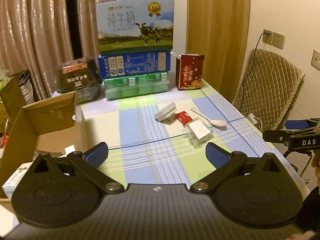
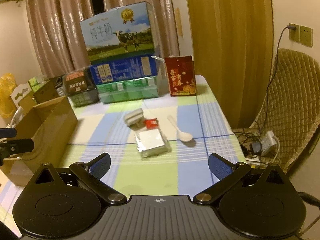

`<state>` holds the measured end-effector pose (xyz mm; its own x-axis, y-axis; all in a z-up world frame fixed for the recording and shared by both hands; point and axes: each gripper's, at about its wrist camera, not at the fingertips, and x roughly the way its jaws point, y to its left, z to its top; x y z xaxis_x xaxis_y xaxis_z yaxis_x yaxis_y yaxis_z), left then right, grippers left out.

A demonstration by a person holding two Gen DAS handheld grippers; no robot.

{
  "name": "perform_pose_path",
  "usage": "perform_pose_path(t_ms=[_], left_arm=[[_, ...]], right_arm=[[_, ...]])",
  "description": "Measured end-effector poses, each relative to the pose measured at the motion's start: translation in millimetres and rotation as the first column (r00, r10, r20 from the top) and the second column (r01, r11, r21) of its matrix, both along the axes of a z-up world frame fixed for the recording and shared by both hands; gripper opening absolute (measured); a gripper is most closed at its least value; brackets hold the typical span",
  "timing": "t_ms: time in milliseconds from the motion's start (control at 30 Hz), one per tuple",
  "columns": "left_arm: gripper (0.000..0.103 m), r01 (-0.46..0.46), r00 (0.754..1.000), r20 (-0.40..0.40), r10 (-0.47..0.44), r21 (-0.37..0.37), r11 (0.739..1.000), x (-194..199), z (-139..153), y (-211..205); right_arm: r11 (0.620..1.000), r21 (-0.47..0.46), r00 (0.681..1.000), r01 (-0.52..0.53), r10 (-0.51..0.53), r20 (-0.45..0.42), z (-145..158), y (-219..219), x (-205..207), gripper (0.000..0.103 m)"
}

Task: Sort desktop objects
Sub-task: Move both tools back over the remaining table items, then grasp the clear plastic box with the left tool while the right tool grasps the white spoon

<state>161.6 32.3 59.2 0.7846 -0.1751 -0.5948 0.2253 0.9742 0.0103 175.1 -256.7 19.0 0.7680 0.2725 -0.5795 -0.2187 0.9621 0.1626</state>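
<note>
Left hand-held gripper (image 1: pixel 157 152): fingers spread, empty, low centre of left view. Clear packet (image 1: pixel 199 133) lies ahead, right of its centreline.

Right hand-held gripper (image 2: pixel 159 163): spread, empty. Packet (image 2: pixel 152 143) sits almost dead ahead, long axis running away; spoon (image 2: pixel 181 131) just right. Right looks nearer.

I see the spoon (image 2: pixel 181 131) right of the packet (image 2: pixel 151 143), stacked cartons (image 2: pixel 124 68) behind it, cardboard box (image 2: pixel 46 120) left.

Black tongs (image 1: pixel 157 155) with blue ribbed pads (image 1: pixel 97 155), silver pivot screws.
</note>
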Motion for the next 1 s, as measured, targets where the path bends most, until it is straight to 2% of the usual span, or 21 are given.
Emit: perform_pose_path(t_ms=[333, 533, 867, 1000], left_arm=[[0.102, 0.075, 0.996, -0.041, -0.075, 0.019, 0.997, 40.6, -38.4, -32.5], [0.102, 0.147, 0.988, -0.061, -0.145, 0.034, 0.989, 67.1, -64.7, -56.3], [0.101, 0.323, 0.945, -0.078, -0.316, 0.096, 0.942, 109.5, -105.1, -90.8], [0.093, 0.367, 0.928, -0.109, -0.357, 0.091, 0.926, 126.6, -126.0, -99.5]], right_arm=[[0.999, -0.049, 1.000, 0.011, -0.012, -0.011, -27.7, -19.8, 34.6, 0.101], [0.995, -0.095, 0.999, -0.031, 0.029, -0.019, -45.0, -29.1, 58.6, 0.101], [0.969, -0.188, 0.987, -0.158, 0.156, -0.027, -72.9, -29.4, 103.7, 0.101], [0.959, -0.213, 0.983, -0.184, 0.178, -0.046, -88.2, -28.6, 123.0, 0.101]])
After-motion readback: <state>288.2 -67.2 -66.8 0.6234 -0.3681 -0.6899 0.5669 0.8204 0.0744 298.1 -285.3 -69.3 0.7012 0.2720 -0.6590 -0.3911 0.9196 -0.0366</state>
